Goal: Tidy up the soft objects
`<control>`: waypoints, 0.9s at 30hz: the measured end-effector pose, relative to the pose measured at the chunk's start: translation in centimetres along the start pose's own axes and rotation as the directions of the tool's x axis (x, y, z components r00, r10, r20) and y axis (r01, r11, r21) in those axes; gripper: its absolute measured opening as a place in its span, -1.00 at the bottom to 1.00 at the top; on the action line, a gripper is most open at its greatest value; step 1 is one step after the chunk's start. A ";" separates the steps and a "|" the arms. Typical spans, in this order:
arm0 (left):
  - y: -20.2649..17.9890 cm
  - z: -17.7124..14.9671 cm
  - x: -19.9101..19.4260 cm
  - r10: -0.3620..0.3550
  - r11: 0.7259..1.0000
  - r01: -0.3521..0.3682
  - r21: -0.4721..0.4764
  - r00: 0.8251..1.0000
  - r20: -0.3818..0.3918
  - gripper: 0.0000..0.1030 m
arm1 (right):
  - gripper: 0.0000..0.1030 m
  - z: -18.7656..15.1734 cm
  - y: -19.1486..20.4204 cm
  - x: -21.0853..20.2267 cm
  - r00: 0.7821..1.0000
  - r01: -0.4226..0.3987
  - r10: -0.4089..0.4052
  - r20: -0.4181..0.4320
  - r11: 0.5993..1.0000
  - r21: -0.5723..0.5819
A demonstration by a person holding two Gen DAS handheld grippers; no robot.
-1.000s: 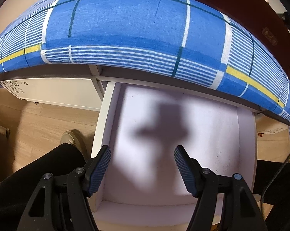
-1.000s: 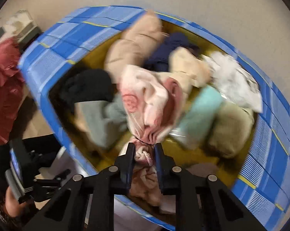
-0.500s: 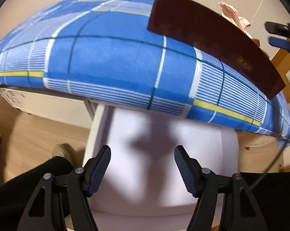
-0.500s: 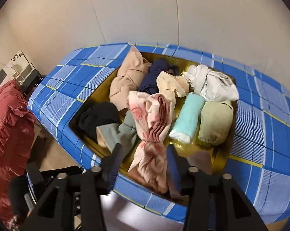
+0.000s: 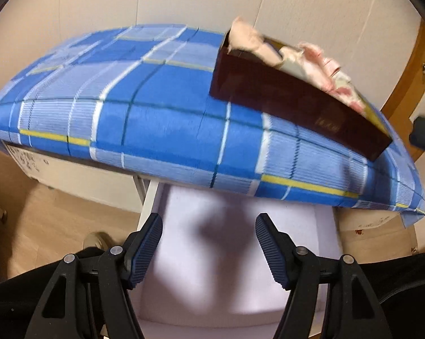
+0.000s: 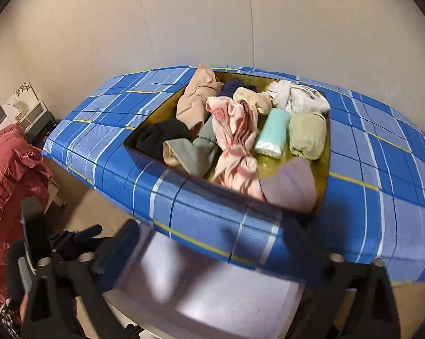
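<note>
Soft objects: rolled and bunched garments sit in a dark box (image 6: 324, 195) with a gold lining, centre of the right wrist frame, on the counter's blue plaid cloth (image 6: 206, 214).

Near: right gripper (image 6: 212, 257) at bottom of frame, jaws opening wide, nothing between them. Left gripper (image 5: 209, 250) released, half-spread, empty, above an open white drawer (image 5: 240, 254).

Middle: pink patterned garment (image 6: 235, 138) draped over the box's front edge; mauve piece (image 6: 291, 186) beside it.

Far: mint roll (image 6: 273, 132), olive roll (image 6: 307, 135), white bundle (image 6: 297, 97), beige bundle (image 6: 196, 96), black piece (image 6: 161, 135).
</note>
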State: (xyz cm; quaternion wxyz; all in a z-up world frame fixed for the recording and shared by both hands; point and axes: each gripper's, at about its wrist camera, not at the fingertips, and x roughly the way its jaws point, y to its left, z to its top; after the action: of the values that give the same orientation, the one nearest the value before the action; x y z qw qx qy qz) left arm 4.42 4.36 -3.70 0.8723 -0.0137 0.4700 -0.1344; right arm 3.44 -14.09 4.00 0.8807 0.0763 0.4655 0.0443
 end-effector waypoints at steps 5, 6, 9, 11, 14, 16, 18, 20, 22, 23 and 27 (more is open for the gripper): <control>-1.5 -0.7 -2.6 0.052 0.998 -0.054 0.033 0.996 0.067 0.35 | 1.00 -2.3 0.7 -1.4 0.999 -0.007 0.006 0.034 1.000 0.026; -1.8 -0.9 -3.0 0.051 0.998 -0.054 0.034 0.996 0.070 0.34 | 1.00 -2.8 0.7 -1.7 0.999 -0.008 0.006 0.040 0.999 0.036; -2.3 -1.3 -4.5 0.032 0.999 -0.034 0.024 0.995 0.095 0.35 | 1.00 -4.3 0.9 -2.9 0.997 0.013 -0.018 0.073 0.998 0.064; -2.9 -1.1 -5.9 0.038 0.999 -0.041 0.030 0.994 0.106 0.35 | 1.00 -5.0 1.2 -3.8 0.993 0.051 -0.058 0.107 0.997 0.062; -3.8 -1.2 -7.7 0.093 0.993 -0.102 0.056 0.985 0.143 0.34 | 1.00 -5.9 1.7 -5.5 0.975 0.129 -0.139 0.172 0.990 0.063; -4.5 -1.3 -8.6 0.136 0.985 -0.151 0.077 0.975 0.176 0.35 | 1.00 -6.3 1.8 -6.3 0.963 0.159 -0.172 0.206 0.984 0.077; -5.1 -1.4 -9.5 0.156 0.979 -0.177 0.097 0.968 0.196 0.35 | 1.00 -7.0 1.8 -7.0 0.947 0.191 -0.215 0.240 0.974 0.120; -5.7 -1.5 -10.2 0.174 0.971 -0.203 0.128 0.962 0.211 0.34 | 1.00 -7.6 1.7 -7.3 0.941 0.194 -0.226 0.251 0.970 0.147; -6.4 -1.5 -11.0 0.190 0.963 -0.227 0.144 0.954 0.231 0.35 | 1.00 -8.0 1.8 -7.2 0.948 0.194 -0.225 0.226 0.970 0.149; -6.6 -1.5 -11.2 0.196 0.961 -0.234 0.145 0.952 0.235 0.35 | 1.00 -8.2 1.9 -7.2 0.948 0.202 -0.232 0.217 0.968 0.152; -6.7 -1.4 -12.1 0.202 0.965 -0.233 0.120 0.953 0.225 0.34 | 1.00 -8.7 1.8 -7.5 0.945 0.245 -0.284 0.160 0.942 0.228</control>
State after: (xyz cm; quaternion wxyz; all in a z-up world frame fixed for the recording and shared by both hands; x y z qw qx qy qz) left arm -4.59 1.00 6.41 0.9252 0.0877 0.3626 -0.0689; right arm -7.96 -12.61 5.57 0.9064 0.1073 0.3871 -0.1307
